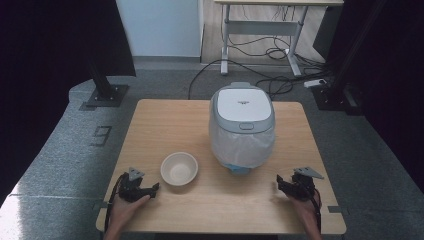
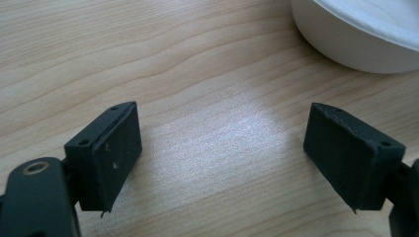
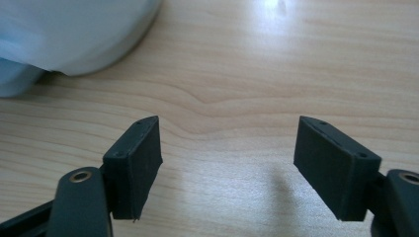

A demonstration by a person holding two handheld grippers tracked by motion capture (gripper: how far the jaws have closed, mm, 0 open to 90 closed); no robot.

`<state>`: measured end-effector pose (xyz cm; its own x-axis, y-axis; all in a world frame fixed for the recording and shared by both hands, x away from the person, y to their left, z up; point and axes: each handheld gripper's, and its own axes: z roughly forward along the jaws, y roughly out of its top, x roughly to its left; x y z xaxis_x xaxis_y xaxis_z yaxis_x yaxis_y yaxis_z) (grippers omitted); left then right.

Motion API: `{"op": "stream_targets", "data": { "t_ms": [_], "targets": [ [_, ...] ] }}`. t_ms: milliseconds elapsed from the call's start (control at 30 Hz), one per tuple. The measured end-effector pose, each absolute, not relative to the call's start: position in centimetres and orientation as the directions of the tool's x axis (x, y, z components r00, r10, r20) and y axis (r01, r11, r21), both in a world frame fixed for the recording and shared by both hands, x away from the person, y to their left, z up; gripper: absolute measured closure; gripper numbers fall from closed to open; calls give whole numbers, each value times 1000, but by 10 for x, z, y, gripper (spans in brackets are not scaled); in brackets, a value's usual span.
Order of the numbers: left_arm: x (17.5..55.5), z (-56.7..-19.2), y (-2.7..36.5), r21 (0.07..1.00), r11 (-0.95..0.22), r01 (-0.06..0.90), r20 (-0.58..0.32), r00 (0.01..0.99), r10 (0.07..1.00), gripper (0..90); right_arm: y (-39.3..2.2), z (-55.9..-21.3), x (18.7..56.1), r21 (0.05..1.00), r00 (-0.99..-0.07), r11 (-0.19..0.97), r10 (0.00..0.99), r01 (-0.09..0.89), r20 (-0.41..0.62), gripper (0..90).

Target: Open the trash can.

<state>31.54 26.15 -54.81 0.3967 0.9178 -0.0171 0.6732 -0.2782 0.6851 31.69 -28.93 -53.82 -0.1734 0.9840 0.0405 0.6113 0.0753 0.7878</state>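
A white rice cooker [image 1: 242,125] with its lid down stands on the wooden table [image 1: 165,120], right of the middle; its lower edge shows in the right gripper view [image 3: 74,34]. A cream bowl [image 1: 179,168] sits empty to its front left, and its rim shows in the left gripper view [image 2: 356,34]. My left gripper [image 1: 156,189] rests near the front left edge, just left of the bowl, open with only bare wood between its pads [image 2: 222,158]. My right gripper [image 1: 279,182] lies at the front right, open over bare wood [image 3: 227,168].
A person's hands hold both grippers from the table's front edge. Beyond the table lie a grey carpet, a black stand foot [image 1: 105,95], cables [image 1: 270,60] and a desk frame [image 1: 260,30]. Dark curtains hang at both sides.
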Motion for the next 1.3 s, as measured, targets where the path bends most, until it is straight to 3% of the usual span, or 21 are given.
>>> {"op": "stream_targets", "data": {
  "t_ms": [333,433,933,1300],
  "targets": [
    [315,-548,261,685,-278,673,-17,396,918,146,-283,-521,303,831,-227,82,972,550,55,396],
    [315,-548,261,685,-279,673,-17,397,918,146,-277,-518,301,838,-275,90,958,539,75,504],
    [316,-548,261,685,-279,673,-16,397,918,141,-250,-514,297,857,-397,147,915,494,72,803],
    [316,-548,261,685,-279,673,-16,397,918,141,-250,-512,299,871,-429,135,898,472,94,891]
  ]
}}
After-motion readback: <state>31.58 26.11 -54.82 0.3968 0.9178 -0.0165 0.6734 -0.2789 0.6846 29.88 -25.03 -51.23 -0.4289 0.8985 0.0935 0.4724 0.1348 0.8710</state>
